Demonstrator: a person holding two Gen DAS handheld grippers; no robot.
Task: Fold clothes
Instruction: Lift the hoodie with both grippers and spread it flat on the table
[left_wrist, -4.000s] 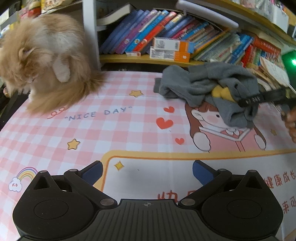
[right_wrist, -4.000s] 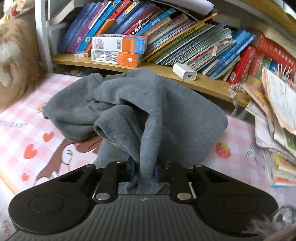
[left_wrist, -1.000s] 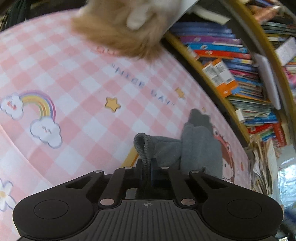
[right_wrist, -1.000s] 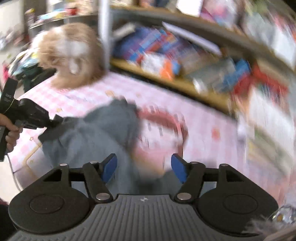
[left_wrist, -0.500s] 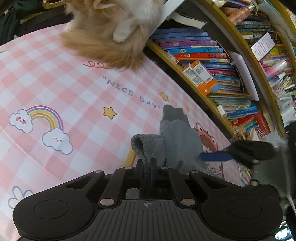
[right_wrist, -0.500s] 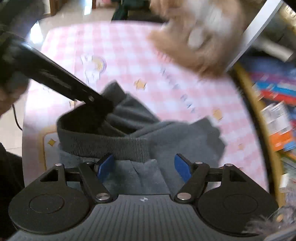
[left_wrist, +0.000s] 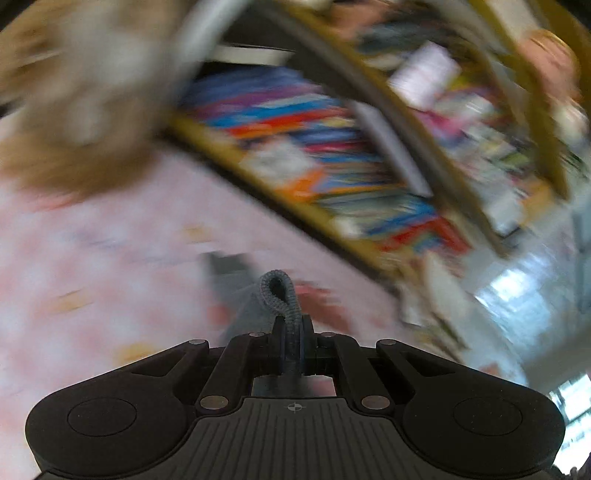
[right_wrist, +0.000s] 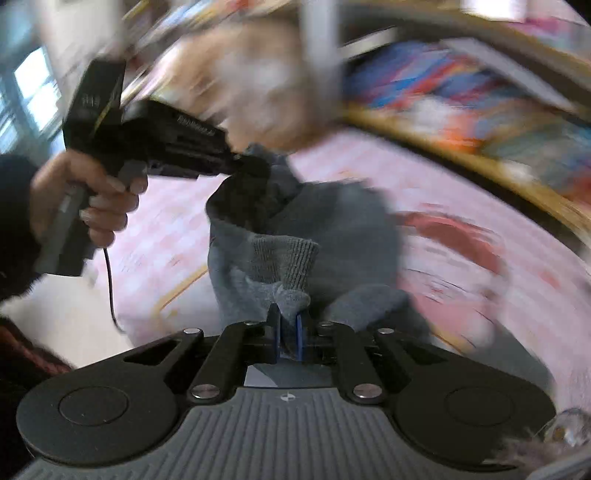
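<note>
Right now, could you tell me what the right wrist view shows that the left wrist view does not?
Only the right wrist view shows the person's hand gripping the left claw, and the right claw shut on the grey knitted garment.

Only the left wrist view shows a ribbed grey cuff looping out of the left claw's shut jaws.

Both show the pink checked tablecloth, blurred bookshelf and fluffy ginger cat.

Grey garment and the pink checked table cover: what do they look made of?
Grey garment: soft knit, probably fleece-like cotton blend; matte, with a ribbed cuff pinched in the right gripper and another ribbed edge in the left gripper. Pink checked table cover: looks like printed vinyl or oilcloth, smooth, but blur leaves it open.
</note>
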